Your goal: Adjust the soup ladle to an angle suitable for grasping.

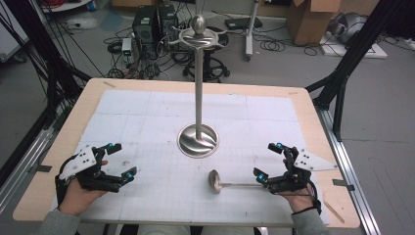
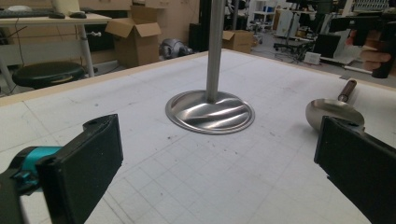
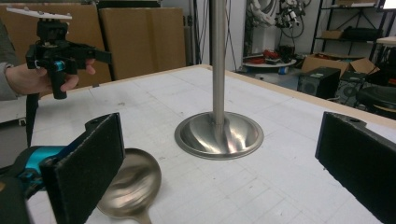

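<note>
High view: one stand (image 1: 198, 88) mid-table (image 1: 147, 88), hooks up top; one ladle (image 1: 215, 181) just in front of right gripper (image 1: 268, 161); left gripper (image 1: 121, 160) well apart, both spread, empty.
Left gripper view: stand base, ladle bowl beside right jaw.
Right gripper view: ladle bowl by left jaw, jaws wide.

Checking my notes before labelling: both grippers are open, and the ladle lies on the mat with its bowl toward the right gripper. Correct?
Not quite. In the high view the ladle has its handle toward the right gripper; its bowl points toward the left gripper. Both grippers are open.
</note>
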Demonstrator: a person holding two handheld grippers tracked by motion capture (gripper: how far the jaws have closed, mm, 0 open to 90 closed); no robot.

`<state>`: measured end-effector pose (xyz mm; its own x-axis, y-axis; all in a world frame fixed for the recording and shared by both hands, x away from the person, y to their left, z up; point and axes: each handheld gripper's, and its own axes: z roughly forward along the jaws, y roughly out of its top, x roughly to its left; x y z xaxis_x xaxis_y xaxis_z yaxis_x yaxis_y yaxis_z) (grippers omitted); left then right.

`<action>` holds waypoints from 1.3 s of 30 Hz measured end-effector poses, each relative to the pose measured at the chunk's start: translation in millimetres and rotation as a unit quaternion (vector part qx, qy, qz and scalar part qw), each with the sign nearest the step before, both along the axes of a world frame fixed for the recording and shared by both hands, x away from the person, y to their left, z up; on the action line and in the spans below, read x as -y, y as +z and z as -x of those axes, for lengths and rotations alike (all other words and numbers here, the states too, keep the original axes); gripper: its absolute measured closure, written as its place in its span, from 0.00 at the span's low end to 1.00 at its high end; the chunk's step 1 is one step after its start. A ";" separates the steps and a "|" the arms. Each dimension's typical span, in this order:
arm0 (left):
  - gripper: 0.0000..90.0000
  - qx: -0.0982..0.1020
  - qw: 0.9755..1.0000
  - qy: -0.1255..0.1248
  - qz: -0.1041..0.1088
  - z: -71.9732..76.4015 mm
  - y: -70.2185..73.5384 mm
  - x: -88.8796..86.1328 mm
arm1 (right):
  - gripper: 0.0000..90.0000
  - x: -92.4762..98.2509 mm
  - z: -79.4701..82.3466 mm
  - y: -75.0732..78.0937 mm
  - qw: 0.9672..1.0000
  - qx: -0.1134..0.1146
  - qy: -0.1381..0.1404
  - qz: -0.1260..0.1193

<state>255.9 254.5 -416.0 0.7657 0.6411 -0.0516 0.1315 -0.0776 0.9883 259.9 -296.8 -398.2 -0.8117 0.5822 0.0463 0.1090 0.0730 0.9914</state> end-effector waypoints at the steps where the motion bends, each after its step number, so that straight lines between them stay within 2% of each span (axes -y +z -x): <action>1: 0.02 0.000 1.000 0.000 -0.001 0.0 0.0 -0.1 | 0.01 -0.2 -0.1 0.0 1.000 0.000 0.003 0.001; 17: 0.02 0.001 1.000 0.003 -0.003 -1.1 -0.3 0.6 | 0.01 1.6 0.6 0.0 1.000 -0.002 -0.003 0.008; 21: 0.02 0.001 1.000 0.003 -0.003 -1.8 -0.4 1.3 | 0.01 5.3 3.7 -0.6 1.000 0.000 -0.013 0.016; 23: 0.02 0.000 1.000 0.005 -0.003 -2.1 -0.3 1.5 | 0.05 7.8 5.0 -1.6 0.999 -0.002 -0.016 0.032; 25: 0.02 0.000 1.000 0.005 -0.002 -2.6 -0.4 1.7 | 0.05 9.6 5.5 -2.9 0.999 -0.006 -0.017 0.041; 31: 0.02 -0.008 1.000 0.018 -0.006 -5.0 -1.0 3.1 | 0.06 20.5 13.6 -6.2 0.999 -0.018 -0.026 0.041; 33: 0.02 -0.009 1.000 0.018 -0.007 -5.5 -1.0 4.0 | 0.08 26.1 17.4 -8.3 0.998 -0.024 -0.029 0.043; 35: 0.02 -0.008 1.000 0.016 -0.008 -5.9 -1.3 5.3 | 0.21 32.0 20.9 -10.3 0.998 -0.029 -0.027 0.053; 37: 0.02 -0.009 1.000 0.016 -0.009 -6.5 -1.4 6.4 | 0.26 37.2 23.6 -12.3 0.997 -0.033 -0.021 0.061; 39: 0.02 -0.010 1.000 0.015 -0.011 -7.2 -1.4 7.0 | 0.32 42.0 25.1 -13.7 0.997 -0.038 -0.031 0.058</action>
<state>263.1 247.5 -417.4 0.7457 0.6643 -0.0522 0.1528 -0.0942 0.9838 234.8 -338.8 -411.9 -0.7702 0.6368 0.0353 0.1915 0.1781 0.9652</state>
